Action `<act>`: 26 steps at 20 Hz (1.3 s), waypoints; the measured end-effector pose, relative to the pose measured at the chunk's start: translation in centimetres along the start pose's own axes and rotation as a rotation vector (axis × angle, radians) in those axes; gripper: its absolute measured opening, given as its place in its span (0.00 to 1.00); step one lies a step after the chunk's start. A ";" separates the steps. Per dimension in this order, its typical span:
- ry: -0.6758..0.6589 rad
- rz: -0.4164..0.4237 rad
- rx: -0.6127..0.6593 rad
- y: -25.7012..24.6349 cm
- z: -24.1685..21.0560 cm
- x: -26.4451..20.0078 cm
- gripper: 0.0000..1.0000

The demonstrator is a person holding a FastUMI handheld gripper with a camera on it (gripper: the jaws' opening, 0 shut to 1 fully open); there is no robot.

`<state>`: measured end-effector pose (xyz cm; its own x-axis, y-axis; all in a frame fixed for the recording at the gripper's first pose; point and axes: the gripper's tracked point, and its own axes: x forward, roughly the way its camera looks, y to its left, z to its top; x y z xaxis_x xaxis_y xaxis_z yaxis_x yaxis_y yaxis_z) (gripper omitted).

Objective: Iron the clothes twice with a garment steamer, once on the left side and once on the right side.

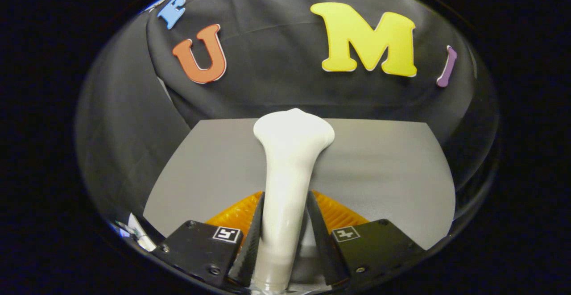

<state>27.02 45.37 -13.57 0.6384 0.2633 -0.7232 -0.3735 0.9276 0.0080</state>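
Observation:
A white garment steamer stands up between my two fingers, its handle running from the bottom of the gripper view to a wider head that reaches just past the grey table's far edge. My gripper is shut on the steamer's handle, with both fingers pressed against its sides. The steamer's front face is turned away and hidden from me. I see no garment here.
A grey table top spreads out beyond the fingers on both sides of the steamer. The black cloth booth wall rises behind the table and wraps round its left side. Something small and white lies at the table's near left corner.

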 end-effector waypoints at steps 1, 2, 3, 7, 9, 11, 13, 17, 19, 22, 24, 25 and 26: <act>-0.002 0.006 0.002 0.2 -0.3 0.1 0.56; -0.011 0.019 0.004 0.4 0.0 0.1 0.52; -0.022 0.038 0.014 0.5 0.0 0.2 0.49; -0.062 0.084 0.037 1.0 0.2 -0.5 0.42; -0.090 0.105 0.007 1.4 0.3 -1.6 0.40; -0.126 0.124 -0.013 1.6 0.5 -3.1 0.40; -0.152 0.129 -0.003 1.1 0.4 -4.3 0.39; -0.175 0.124 0.057 -0.9 -0.5 -6.5 0.39; -0.186 0.120 0.081 -2.1 -1.0 -7.7 0.39; -0.215 0.107 0.110 -4.4 -1.5 -9.8 0.39; -0.248 0.095 0.130 -6.1 -1.9 -11.4 0.39; -0.265 0.084 0.133 -7.0 -2.0 -12.2 0.39; -0.282 0.073 0.136 -7.9 -2.3 -13.0 0.39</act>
<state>20.10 34.00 -5.80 0.7814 0.3762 -0.4979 -0.3441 0.9254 0.1591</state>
